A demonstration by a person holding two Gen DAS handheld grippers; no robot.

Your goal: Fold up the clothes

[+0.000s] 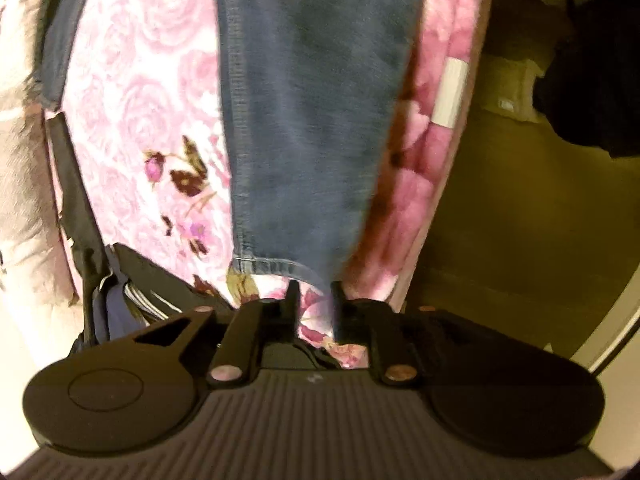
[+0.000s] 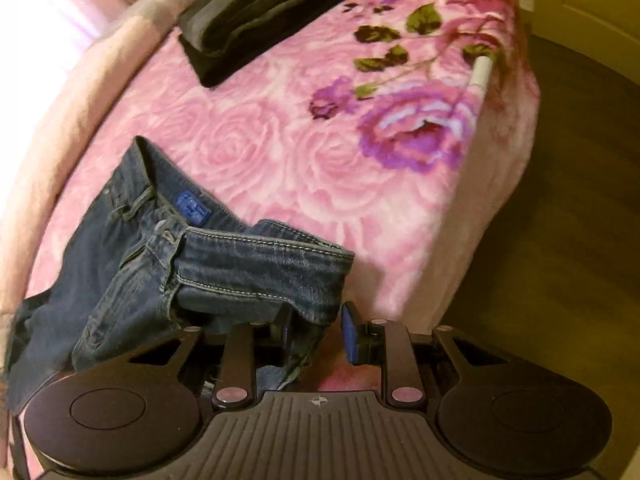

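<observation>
A pair of blue jeans [image 1: 312, 120] lies on a pink rose-patterned blanket [image 1: 140, 80]. In the left wrist view one leg runs from the top of the picture down to its hem, just ahead of my left gripper [image 1: 316, 292]. Its fingers stand a little apart, with only blanket showing between them. In the right wrist view the jeans [image 2: 224, 264] are bunched at the waistband, blue label up. A fold of that denim hangs between the jaws of my right gripper [image 2: 316, 328], against the left finger. A strip of blanket [image 2: 320, 152] shows beside the blue right pad [image 2: 350, 332].
A stack of dark folded clothes [image 2: 272, 4] lies at the far end of the bed. A white strip [image 2: 482, 70] sits near the bed's right edge, beyond which is brown floor [image 2: 560, 200]. Dark striped fabric [image 1: 132, 280] lies left of my left gripper.
</observation>
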